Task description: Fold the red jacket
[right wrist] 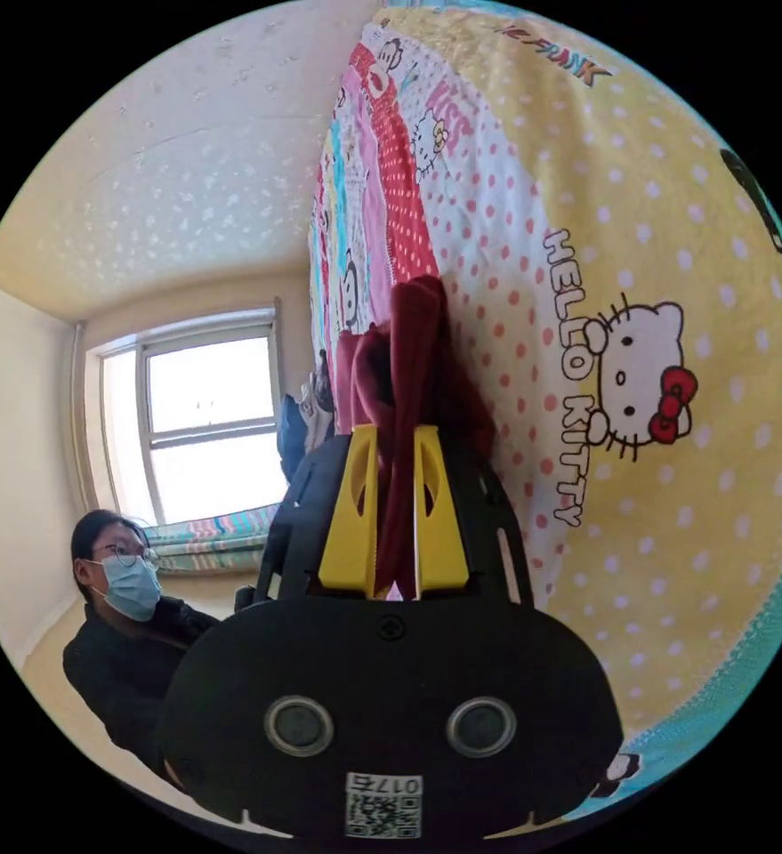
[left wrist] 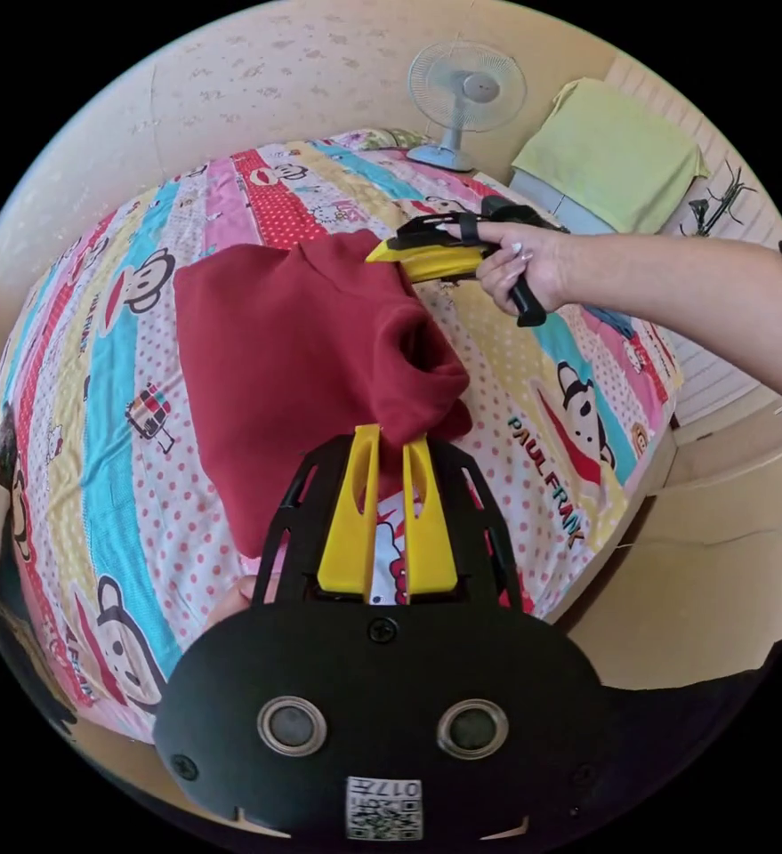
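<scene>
Left gripper (left wrist: pixel 391 445), nearest the lens, was clamped on a bunched edge of the red jacket (left wrist: pixel 293 356), which lay partly folded on the cartoon-print bedsheet (left wrist: pixel 106 427). Right gripper (right wrist: pixel 395 436), held in a hand (left wrist: pixel 524 262), pinched another red fold between its jaws. Judged midway: one side was lifted, and flattening and further folds remained.

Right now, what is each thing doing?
red jacket: partly folded on the bed, pinched at two edges.
left gripper: fingers shut on the jacket.
right gripper: fingers shut on the jacket.
fan: standing upright; spinning or not, cannot tell.
</scene>
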Action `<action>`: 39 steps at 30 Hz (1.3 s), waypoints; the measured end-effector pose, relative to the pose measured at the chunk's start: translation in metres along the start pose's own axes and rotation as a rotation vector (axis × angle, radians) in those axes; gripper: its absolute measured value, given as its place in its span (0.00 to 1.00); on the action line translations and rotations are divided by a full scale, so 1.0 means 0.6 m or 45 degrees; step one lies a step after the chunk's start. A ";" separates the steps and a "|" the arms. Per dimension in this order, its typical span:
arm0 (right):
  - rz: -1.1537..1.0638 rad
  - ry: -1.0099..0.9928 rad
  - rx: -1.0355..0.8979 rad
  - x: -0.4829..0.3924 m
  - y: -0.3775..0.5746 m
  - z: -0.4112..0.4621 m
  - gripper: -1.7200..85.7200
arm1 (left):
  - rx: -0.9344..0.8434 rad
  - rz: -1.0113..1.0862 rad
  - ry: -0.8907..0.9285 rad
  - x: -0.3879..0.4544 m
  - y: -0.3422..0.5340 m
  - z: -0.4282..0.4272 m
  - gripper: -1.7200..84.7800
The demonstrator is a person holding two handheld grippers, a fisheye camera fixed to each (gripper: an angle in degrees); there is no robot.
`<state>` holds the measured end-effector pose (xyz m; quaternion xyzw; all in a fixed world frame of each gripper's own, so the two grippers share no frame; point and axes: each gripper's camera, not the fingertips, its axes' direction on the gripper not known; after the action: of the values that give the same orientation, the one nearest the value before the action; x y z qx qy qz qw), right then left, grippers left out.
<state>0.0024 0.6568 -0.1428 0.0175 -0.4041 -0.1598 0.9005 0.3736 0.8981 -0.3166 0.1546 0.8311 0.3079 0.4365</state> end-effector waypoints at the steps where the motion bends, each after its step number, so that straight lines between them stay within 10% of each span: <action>1: 0.010 -0.030 0.107 -0.010 0.015 -0.019 0.12 | 0.029 0.001 -0.019 0.011 0.002 -0.007 0.08; 6: -0.278 0.113 0.269 -0.167 0.080 -0.033 0.12 | 0.021 0.182 -0.037 0.069 0.005 -0.031 0.09; 13: -0.629 0.619 -0.363 -0.225 0.192 0.147 0.06 | -0.064 0.195 0.125 0.100 0.025 -0.028 0.02; 18: -0.509 0.084 -0.175 -0.146 0.217 0.079 0.03 | 0.039 -0.172 0.227 -0.033 0.002 -0.072 0.06; 28: -0.931 0.994 -0.262 -0.312 0.446 0.212 0.02 | -0.075 -0.237 0.076 -0.158 -0.058 0.080 0.01; 33: -0.969 1.011 -0.368 -0.384 0.449 0.229 0.02 | -0.106 -0.144 -0.106 -0.122 -0.053 0.052 0.01; 39: -1.046 0.936 0.093 -0.529 0.357 0.180 0.02 | -0.032 -0.257 -0.078 -0.154 -0.020 -0.007 0.01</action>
<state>-0.2156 0.9660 -0.2648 0.2595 -0.0284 -0.4674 0.8447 0.4231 0.8387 -0.2639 0.0739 0.8248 0.2678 0.4924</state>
